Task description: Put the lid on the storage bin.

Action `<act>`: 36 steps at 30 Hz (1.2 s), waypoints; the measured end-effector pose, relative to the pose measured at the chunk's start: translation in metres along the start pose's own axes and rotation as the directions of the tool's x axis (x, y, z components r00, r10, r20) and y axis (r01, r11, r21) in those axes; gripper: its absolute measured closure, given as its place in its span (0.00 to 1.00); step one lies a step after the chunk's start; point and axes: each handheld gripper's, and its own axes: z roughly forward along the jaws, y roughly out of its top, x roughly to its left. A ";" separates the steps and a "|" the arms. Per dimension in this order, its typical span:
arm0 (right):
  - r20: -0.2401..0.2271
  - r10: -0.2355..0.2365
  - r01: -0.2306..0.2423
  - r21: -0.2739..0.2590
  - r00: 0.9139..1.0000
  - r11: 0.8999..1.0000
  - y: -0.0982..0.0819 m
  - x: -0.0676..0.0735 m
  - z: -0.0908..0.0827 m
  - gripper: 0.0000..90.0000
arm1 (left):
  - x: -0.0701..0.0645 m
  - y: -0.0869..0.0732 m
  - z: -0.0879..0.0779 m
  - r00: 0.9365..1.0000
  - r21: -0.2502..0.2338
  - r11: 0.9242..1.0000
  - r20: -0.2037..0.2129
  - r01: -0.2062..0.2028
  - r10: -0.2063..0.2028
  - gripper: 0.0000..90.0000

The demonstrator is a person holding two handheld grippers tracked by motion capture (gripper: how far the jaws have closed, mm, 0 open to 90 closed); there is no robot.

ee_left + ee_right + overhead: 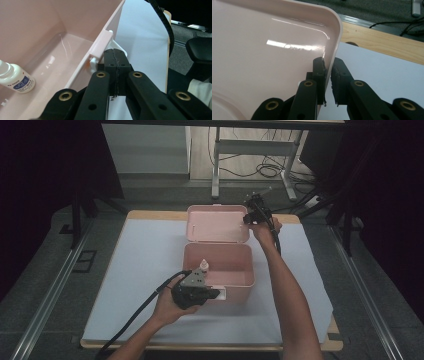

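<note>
Dark room, cables on the floor beyond a wooden surface [150, 214] under a white sheet [140, 270]. High view: pink box [235, 292] lies open, its lid [217, 223] tipped back, a small white bottle [204, 265] inside. Left gripper [212, 294] sits at the box's front wall, right gripper [248, 219] at the lid's right edge.

Left gripper view: jaws fully together beside the white latch [101, 47]; bottle's blue label [22, 83] too small to read, cut off at the frame's edge.

Right gripper view: jaws narrow, straddling the lid's rim [335, 42]; contact hard to make out.
</note>
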 end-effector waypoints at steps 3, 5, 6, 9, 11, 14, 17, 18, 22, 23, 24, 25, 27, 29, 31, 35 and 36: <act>0.002 0.000 0.000 -0.024 1.000 1.000 0.001 0.000 -0.006 0.92 | 0.000 0.000 0.000 1.000 0.001 1.000 0.001 0.001 -0.001 1.00; 0.003 -0.002 0.002 -0.037 1.000 0.999 0.001 0.001 -0.009 0.92 | 0.000 0.000 0.000 1.000 0.001 1.000 0.001 0.001 -0.001 1.00; 0.004 -0.001 0.001 -0.050 1.000 0.999 0.001 0.001 -0.012 0.92 | 0.000 0.000 0.000 1.000 0.001 1.000 0.000 0.001 -0.001 1.00; 0.011 -0.012 0.013 -0.076 1.000 0.997 0.001 0.003 -0.019 0.92 | 0.000 0.000 0.000 1.000 0.001 1.000 0.001 0.005 -0.005 1.00; 0.007 -0.011 0.012 -0.086 1.000 0.996 0.002 0.003 -0.023 0.92 | 0.000 0.000 0.000 1.000 0.001 1.000 0.001 0.005 -0.005 1.00; 0.007 -0.015 0.015 -0.105 1.000 0.994 0.001 0.003 -0.029 0.93 | 0.000 0.000 0.000 1.000 0.002 1.000 0.001 0.004 -0.004 1.00; 0.011 -0.022 0.023 -0.125 1.000 0.992 0.001 0.004 -0.035 0.93 | 0.000 0.000 0.000 1.000 0.002 1.000 0.001 0.006 -0.006 1.00; 0.012 -0.023 0.025 -0.133 1.000 0.991 0.000 0.004 -0.036 0.93 | 0.000 0.000 0.000 1.000 0.002 1.000 0.001 0.006 -0.006 1.00; 0.018 -0.027 0.030 -0.162 0.999 0.986 -0.002 0.006 -0.043 0.93 | 0.001 0.000 0.000 1.000 0.007 1.000 0.001 0.001 -0.001 1.00; 0.017 -0.027 0.029 -0.166 0.999 0.986 -0.002 0.006 -0.044 0.93 | 0.001 0.000 0.000 1.000 0.010 1.000 0.001 -0.001 0.001 1.00; 0.018 -0.027 0.030 -0.172 0.999 0.985 -0.003 0.007 -0.046 0.94 | 0.001 0.000 0.000 1.000 0.010 1.000 0.001 -0.001 0.001 1.00; 0.020 -0.028 0.032 -0.180 0.999 0.983 -0.003 0.007 -0.048 0.94 | 0.001 0.000 0.000 1.000 0.010 1.000 0.001 -0.001 0.001 1.00; 0.022 -0.031 0.035 -0.188 0.999 0.982 -0.004 0.008 -0.050 0.94 | 0.001 0.000 0.000 1.000 0.010 1.000 0.002 0.000 0.000 1.00; 0.023 -0.032 0.036 -0.198 0.999 0.980 -0.005 0.008 -0.053 0.94 | 0.001 0.000 -0.001 1.000 0.011 1.000 0.003 -0.001 0.001 1.00; 0.034 -0.038 0.044 -0.213 0.999 0.976 -0.007 0.010 -0.056 0.94 | 0.001 0.000 -0.001 1.000 0.011 1.000 0.003 -0.001 0.001 1.00; 0.050 -0.045 0.056 -0.249 0.998 0.967 -0.012 0.013 -0.062 0.94 | 0.000 0.000 0.000 1.000 0.006 1.000 0.005 0.004 -0.004 1.00; 0.050 -0.047 0.058 -0.261 0.998 0.964 -0.014 0.014 -0.064 0.94 | 0.000 0.000 0.000 1.000 0.005 1.000 0.005 0.005 -0.005 1.00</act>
